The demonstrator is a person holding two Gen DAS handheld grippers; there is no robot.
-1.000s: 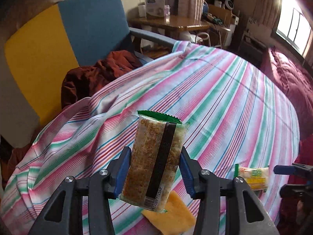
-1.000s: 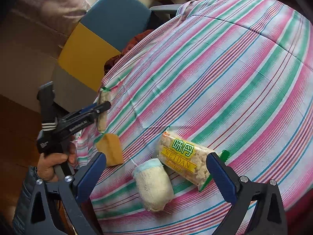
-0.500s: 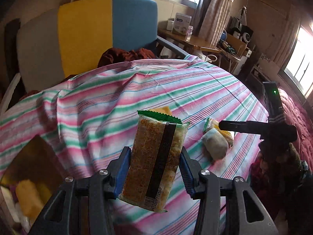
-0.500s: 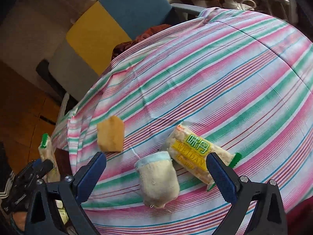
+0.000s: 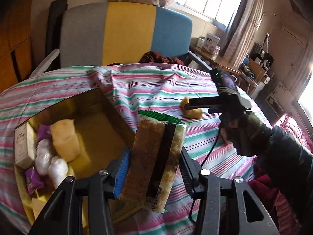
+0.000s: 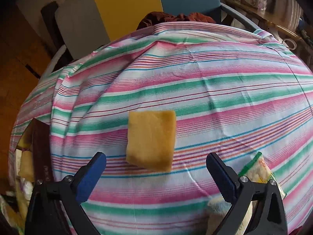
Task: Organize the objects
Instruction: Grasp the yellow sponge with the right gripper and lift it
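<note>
My left gripper is shut on a clear snack packet with a green top edge and a black stripe, held upright above the right edge of an open yellow-lined box. The box holds a white carton, white puffy packs, purple packets and a yellow pad. My right gripper stands open just above a yellow sponge-like pad lying flat on the striped cloth. In the left wrist view that gripper hovers over the same pad.
A second snack packet and a pale plush item lie by my right finger. The box shows at the cloth's left edge. A grey, yellow and blue chair with a dark red garment stands behind the table.
My left gripper swung left with the packet, and the open box came into view beneath it. My right gripper moved from over the plush item and second packet to the yellow pad.
</note>
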